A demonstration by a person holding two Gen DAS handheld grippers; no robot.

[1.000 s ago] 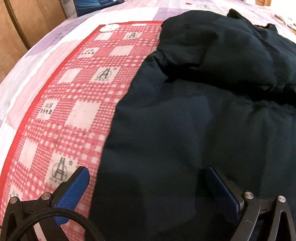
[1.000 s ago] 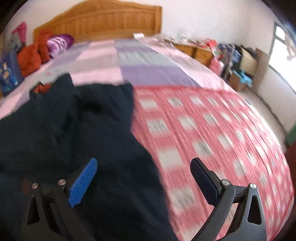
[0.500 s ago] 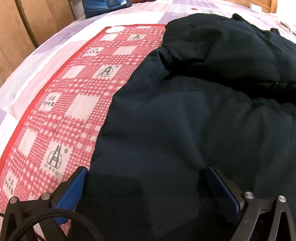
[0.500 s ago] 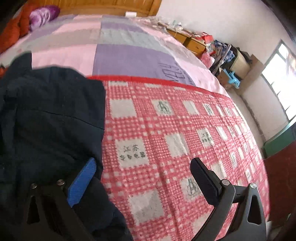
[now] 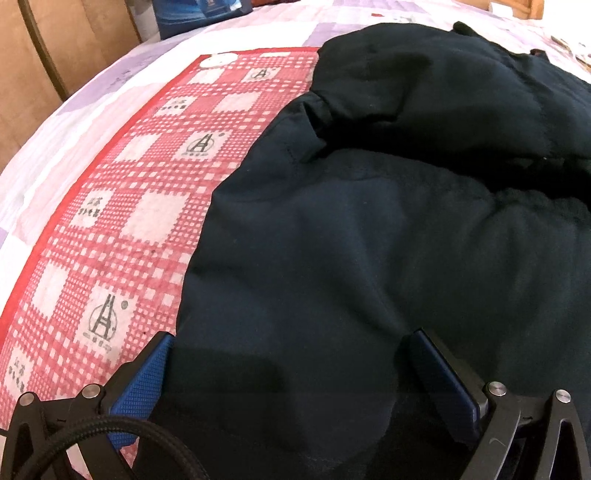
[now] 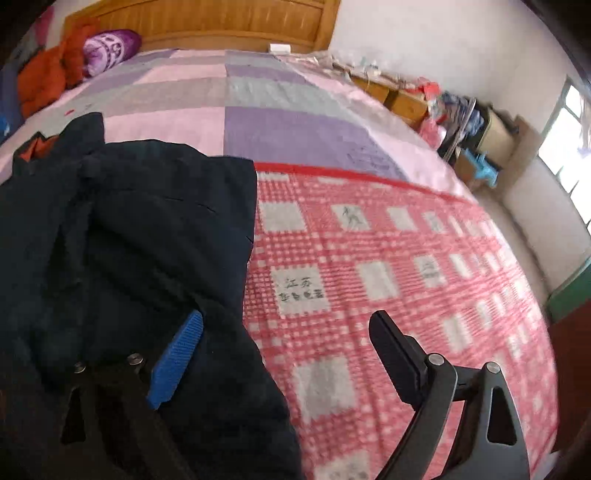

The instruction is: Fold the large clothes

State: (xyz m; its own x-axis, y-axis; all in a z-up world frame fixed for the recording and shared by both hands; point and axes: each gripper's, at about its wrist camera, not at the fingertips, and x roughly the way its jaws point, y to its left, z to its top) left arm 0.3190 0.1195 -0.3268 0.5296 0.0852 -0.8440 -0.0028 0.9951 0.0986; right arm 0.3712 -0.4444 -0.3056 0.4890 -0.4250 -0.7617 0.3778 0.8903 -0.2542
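Observation:
A large dark navy padded jacket [image 5: 369, 240] lies spread on a red and white checked blanket [image 5: 140, 206]. A bulkier folded part [image 5: 424, 92] rests over its far end. My left gripper [image 5: 291, 343] is open, low over the jacket's near hem at its left edge, holding nothing. In the right wrist view the jacket [image 6: 140, 236] fills the left side, its right edge running down the checked blanket [image 6: 388, 280]. My right gripper [image 6: 286, 325] is open and straddles that edge, its blue pad [image 6: 177, 362] over the fabric.
The blanket lies on a bed with a pink and purple patchwork sheet [image 6: 229, 99] and a wooden headboard [image 6: 207, 22]. Orange and purple bundles [image 6: 74, 59] sit by the headboard. Cluttered furniture [image 6: 461, 122] lines the right wall. A wooden panel [image 5: 44, 55] stands to the left.
My left gripper has slid right, further over the jacket's hem. My right gripper's view has swung and tilted up, its fingers still over the jacket's right edge.

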